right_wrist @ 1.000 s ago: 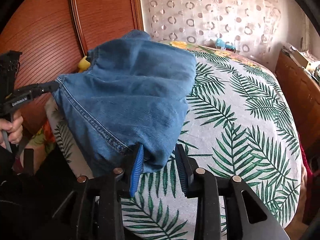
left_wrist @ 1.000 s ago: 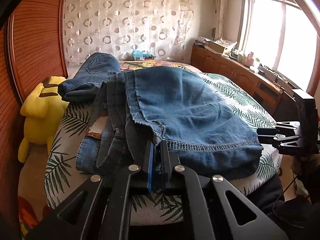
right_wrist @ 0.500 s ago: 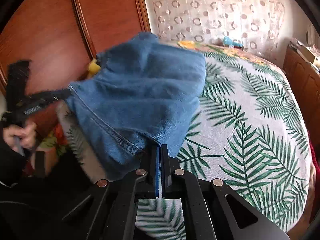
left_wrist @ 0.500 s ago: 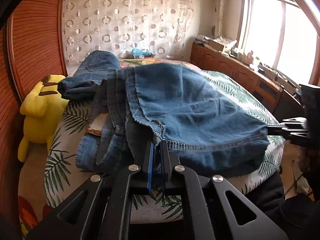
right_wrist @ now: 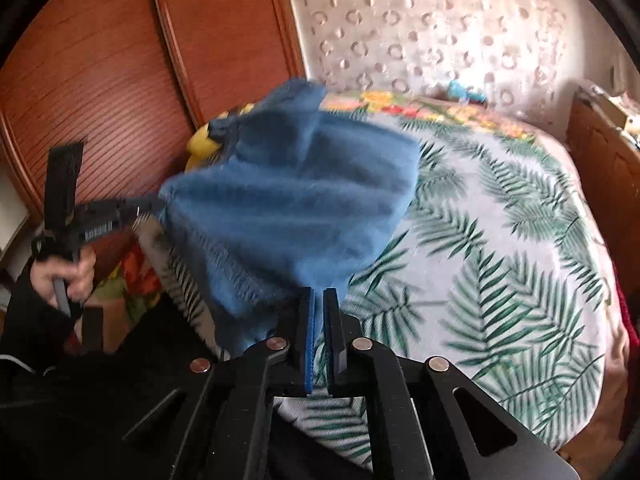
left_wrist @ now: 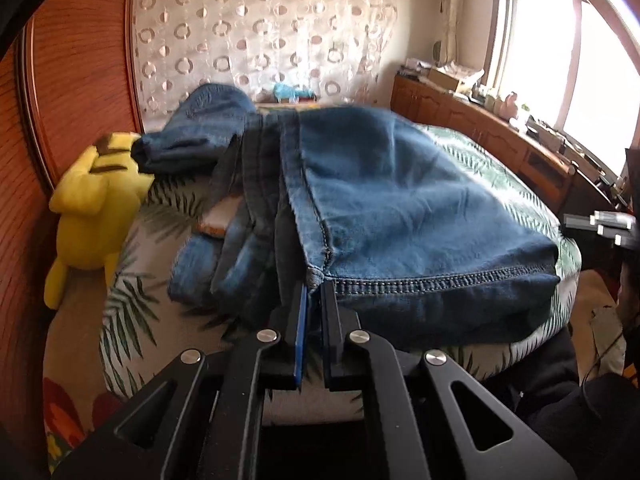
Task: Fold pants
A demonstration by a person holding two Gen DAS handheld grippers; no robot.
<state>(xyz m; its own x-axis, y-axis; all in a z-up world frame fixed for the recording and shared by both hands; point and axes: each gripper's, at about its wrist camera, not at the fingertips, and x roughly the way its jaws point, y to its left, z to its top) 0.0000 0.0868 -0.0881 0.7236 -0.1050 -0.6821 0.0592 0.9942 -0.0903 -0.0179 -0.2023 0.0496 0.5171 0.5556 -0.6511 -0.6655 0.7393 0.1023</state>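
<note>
Straight ahead in the left wrist view, the left gripper (left_wrist: 316, 296) is clamped on the near left corner of the pants (left_wrist: 400, 208), right where the side seam meets the stitched hem. That hem runs away to the right, toward the right gripper (left_wrist: 600, 224) at the frame's edge, and the denim looks raised off the bed (left_wrist: 120, 300) along this near edge. The rest of the pants lies bunched beyond and to the left, reaching toward the yellow plush toy (left_wrist: 96, 208) by the wooden wall. No container shows here.

Seen from the right wrist view, the right gripper (right_wrist: 318, 308) is pinched shut on the other end of the same hem, and the blurred pants (right_wrist: 296, 200) stretch up and left to the left gripper (right_wrist: 120, 212), held in the person's left hand (right_wrist: 66, 276). So the hem's long axis spans between the two grippers, each holding one corner, neither nearer. Ahead and to the right, the leaf-print bed (right_wrist: 500, 260) lies open; carrying the hem forward over the garment is probably the coming fold. Again, no containers.
</note>
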